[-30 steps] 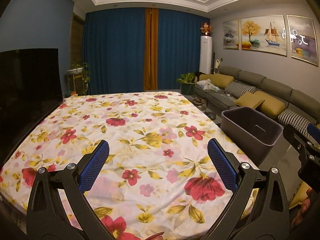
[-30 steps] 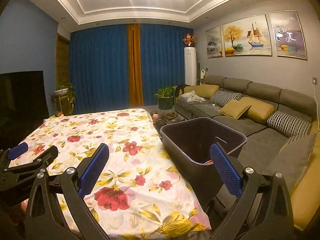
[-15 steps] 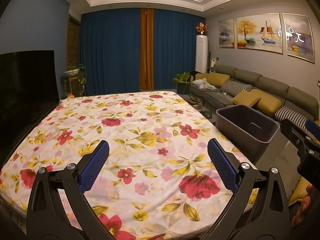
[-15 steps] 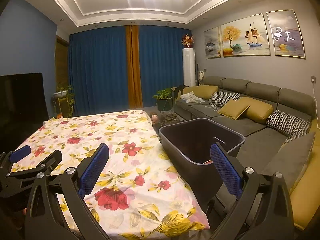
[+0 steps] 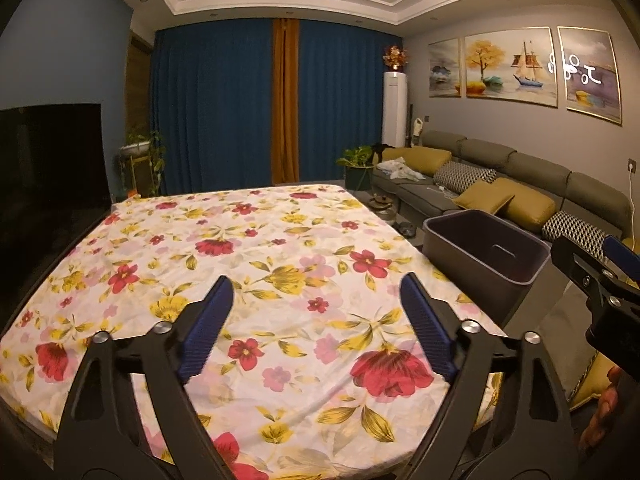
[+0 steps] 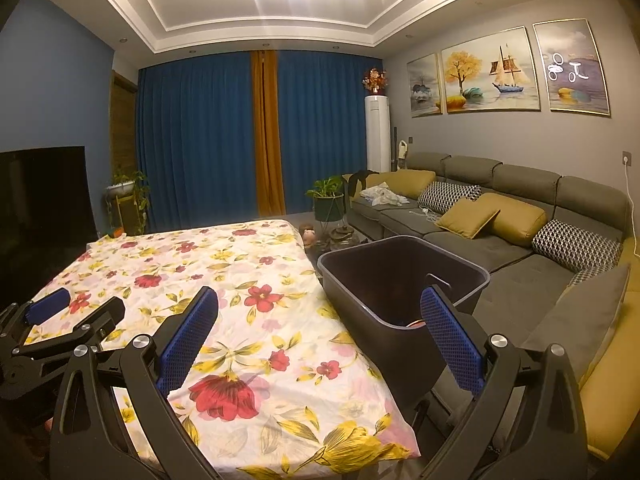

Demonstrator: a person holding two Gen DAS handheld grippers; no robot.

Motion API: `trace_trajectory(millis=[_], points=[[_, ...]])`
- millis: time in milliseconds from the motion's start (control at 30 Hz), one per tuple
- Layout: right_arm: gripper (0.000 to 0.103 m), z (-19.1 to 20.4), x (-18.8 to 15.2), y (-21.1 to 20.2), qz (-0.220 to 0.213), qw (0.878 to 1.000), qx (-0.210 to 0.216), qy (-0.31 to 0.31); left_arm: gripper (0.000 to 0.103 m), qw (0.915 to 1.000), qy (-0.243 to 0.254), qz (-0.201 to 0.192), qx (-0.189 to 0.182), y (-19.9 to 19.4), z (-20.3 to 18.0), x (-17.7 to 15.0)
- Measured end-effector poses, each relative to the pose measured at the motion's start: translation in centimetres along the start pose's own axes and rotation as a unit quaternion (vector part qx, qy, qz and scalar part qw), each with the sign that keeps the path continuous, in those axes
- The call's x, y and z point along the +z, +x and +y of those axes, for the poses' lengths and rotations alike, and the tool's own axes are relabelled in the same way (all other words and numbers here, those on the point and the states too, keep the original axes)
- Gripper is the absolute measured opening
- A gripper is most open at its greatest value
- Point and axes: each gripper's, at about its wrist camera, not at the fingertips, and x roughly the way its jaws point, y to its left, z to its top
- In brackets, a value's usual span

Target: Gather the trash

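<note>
— hovering over the floral-cloth table [image 5: 280,264], left gripper [image 5: 316,328] spread wide, gripping nothing.
— right gripper [image 6: 320,344]?
— same, fingers far apart, empty, above the table's right edge.
— dark grey plastic bin [image 6: 348,268]?
— touching that right edge, something reddish at its bottom.

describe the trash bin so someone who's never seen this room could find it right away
Start at the table under the floral tablecloth, with the long grey sofa beyond its right side. In the gap between them stands the bin, a dark rectangular plastic tub, open-topped. It is the only plain dark container there, unlike the yellow cushions and flowered cloth around it.
</note>
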Motion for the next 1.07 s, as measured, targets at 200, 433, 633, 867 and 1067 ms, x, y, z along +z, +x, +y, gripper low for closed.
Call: trace_trajectory(millis=[200, 433, 633, 867, 1067], points=[[0.097, -0.16, 0.08, -0.06, 0.001, 1.000, -0.003, 0.004, 0.081, 1.0000, 0.000, 0.000, -0.001, -0.07, -0.07, -0.02], [0.097, -0.23, 0.18, -0.13, 0.000, 1.000, -0.004, 0.006, 0.081, 1.0000, 0.001, 0.000, 0.002, -0.11, -0.10, -0.01], [0.097, -0.26, 0.22, -0.08, 0.000, 1.000, -0.004, 0.007, 0.081, 1.0000, 0.000, 0.001, 0.003, -0.11, 0.02, -0.01], [0.097, -0.35, 0.18, -0.15, -0.001, 1.000, -0.006, 0.011, 0.088, 1.0000, 0.001, 0.006, 0.007, -0.06, 0.12, -0.10], [0.097, -0.30, 0.15, -0.23, -0.001, 1.000, -0.007, 0.014, 0.088, 0.9998, 0.000, 0.020, 0.009, 0.19, 0.01, -0.23]])
